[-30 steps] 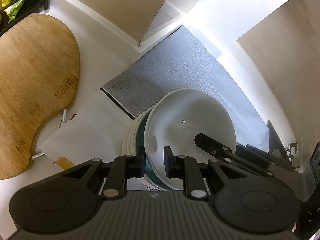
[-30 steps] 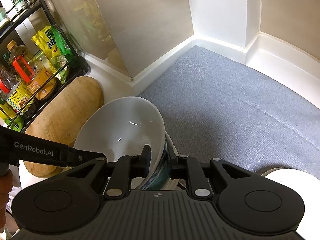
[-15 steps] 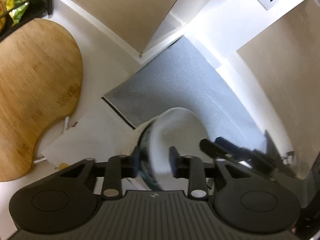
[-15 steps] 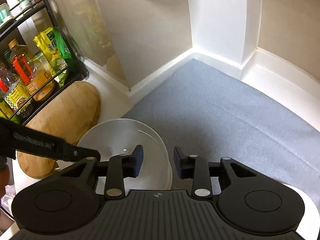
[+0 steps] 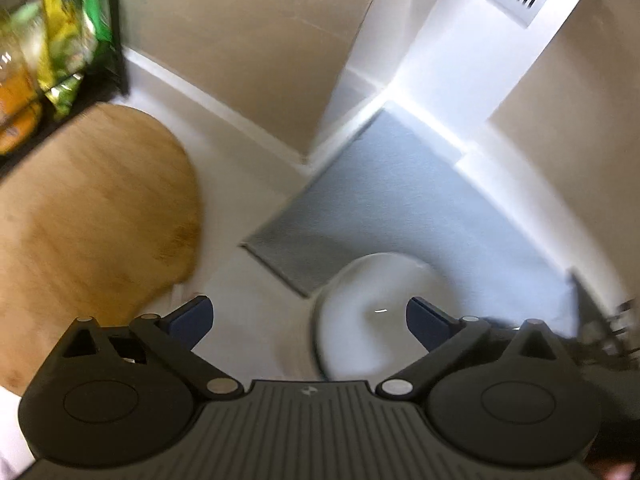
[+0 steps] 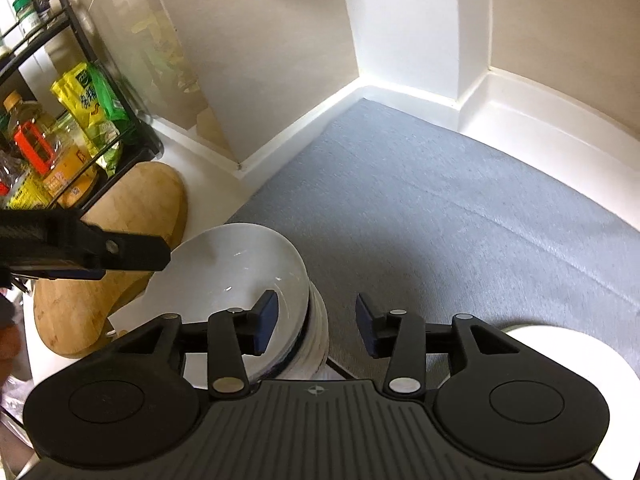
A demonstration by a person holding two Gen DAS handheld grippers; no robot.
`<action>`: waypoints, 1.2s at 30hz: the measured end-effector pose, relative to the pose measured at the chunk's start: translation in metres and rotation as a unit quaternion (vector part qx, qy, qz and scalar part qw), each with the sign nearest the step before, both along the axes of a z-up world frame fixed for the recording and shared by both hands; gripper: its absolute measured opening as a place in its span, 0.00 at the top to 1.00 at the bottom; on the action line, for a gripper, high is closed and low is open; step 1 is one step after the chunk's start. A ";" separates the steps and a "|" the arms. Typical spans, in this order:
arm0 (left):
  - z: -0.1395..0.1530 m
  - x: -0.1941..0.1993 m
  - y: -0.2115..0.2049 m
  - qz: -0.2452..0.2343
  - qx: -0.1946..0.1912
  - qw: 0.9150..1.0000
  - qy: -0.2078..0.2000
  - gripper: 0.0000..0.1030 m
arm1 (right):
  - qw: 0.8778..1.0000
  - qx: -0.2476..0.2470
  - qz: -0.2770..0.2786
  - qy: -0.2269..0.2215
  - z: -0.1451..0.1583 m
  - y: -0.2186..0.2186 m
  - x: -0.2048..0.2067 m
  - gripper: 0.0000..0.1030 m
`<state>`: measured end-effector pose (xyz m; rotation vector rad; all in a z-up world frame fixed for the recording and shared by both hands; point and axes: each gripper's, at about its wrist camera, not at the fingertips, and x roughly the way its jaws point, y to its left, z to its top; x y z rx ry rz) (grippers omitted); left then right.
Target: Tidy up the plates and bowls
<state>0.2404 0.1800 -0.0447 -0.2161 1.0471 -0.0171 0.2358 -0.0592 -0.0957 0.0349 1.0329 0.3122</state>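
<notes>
At the upper left of the right wrist view we saw a rack (image 6: pixel 60 120) of bottles and packets, and below it a board (image 6: pixel 132 216) lying on the white worktop (image 6: pixel 208 184). Our left tongs (image 5: pixel 310 312) were opening wide, with nothing between them; one finger (image 6: pixel 124 254) reached in from the left edge over the bowl's rim. The bowl (image 6: pixel 236 276) sat on a stack (image 6: pixel 316 336) of white dishes at lower centre, at the edge of the grey mat (image 6: pixel 440 208). Our right tongs (image 6: pixel 316 322) were opening too, about half spread, astride the bowl's right rim, and their pads looked clear of it. At the lower right edge lay part of a plate (image 6: pixel 560 344) on the mat.
</notes>
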 end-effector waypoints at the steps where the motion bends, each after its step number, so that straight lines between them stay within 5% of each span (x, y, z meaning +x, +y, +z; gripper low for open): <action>1: -0.002 -0.001 -0.002 -0.002 0.012 1.000 0.001 0.00 | 1.000 0.001 -0.004 0.001 0.001 -0.002 -0.002 0.50; 5: -0.011 -0.012 -0.006 -0.007 0.031 0.999 0.007 0.00 | 1.000 0.003 -0.016 0.010 0.005 -0.009 -0.013 0.35; 14: -0.022 -0.027 -0.002 0.011 0.034 0.999 0.019 0.00 | 0.999 0.005 -0.028 0.024 0.007 -0.015 -0.028 0.24; 36: -0.017 -0.024 0.001 -0.014 0.067 0.998 0.008 0.00 | 0.998 0.028 -0.062 0.013 0.008 -0.020 -0.036 0.22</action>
